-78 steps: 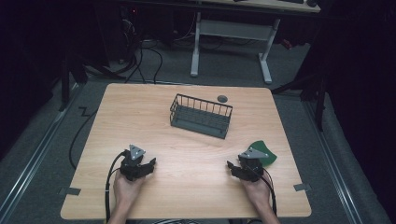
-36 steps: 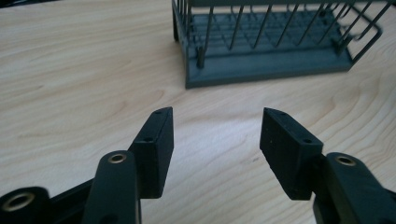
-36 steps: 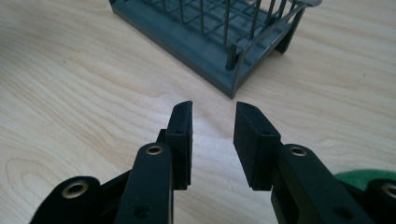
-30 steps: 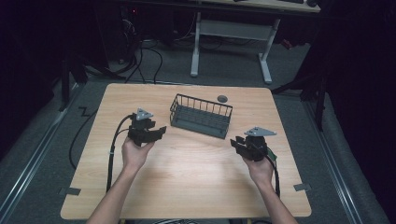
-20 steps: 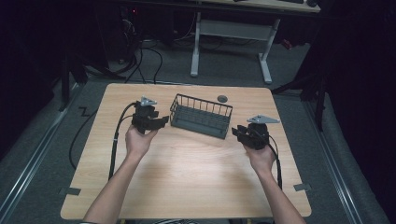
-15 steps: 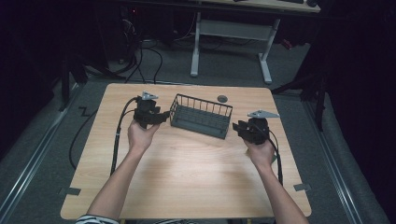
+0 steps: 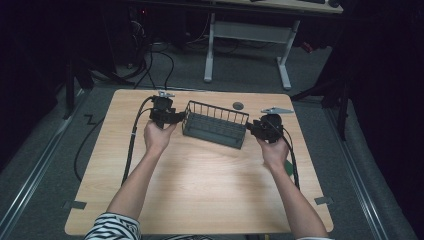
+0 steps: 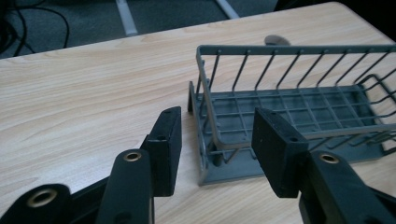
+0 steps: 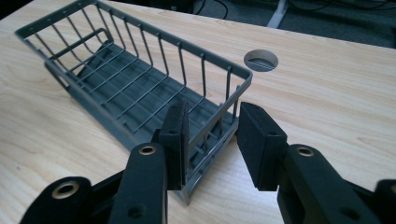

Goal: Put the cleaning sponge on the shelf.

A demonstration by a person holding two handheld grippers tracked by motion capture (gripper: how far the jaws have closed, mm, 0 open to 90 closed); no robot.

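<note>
The grey wire basket (image 7: 216, 123) is seen lying near the bench's (image 7: 200, 195) far edge, btwn the two grippers, w/ one short end framed by the left gripper (image 8: 212, 140) and the other by the right gripper (image 9: 210, 140). The left fingers (image 8: 164, 144) are parted & have just been closing, w/ the end wall btwn them but not pressed; the right fingers (image 9: 176, 135) have just been opening, one lying just inside the end wall, the other outside w/ a gap, so nothing is clamped. Both forearms are stretched fwd from the near edge, each hand turned inward toward the basket.
</note>
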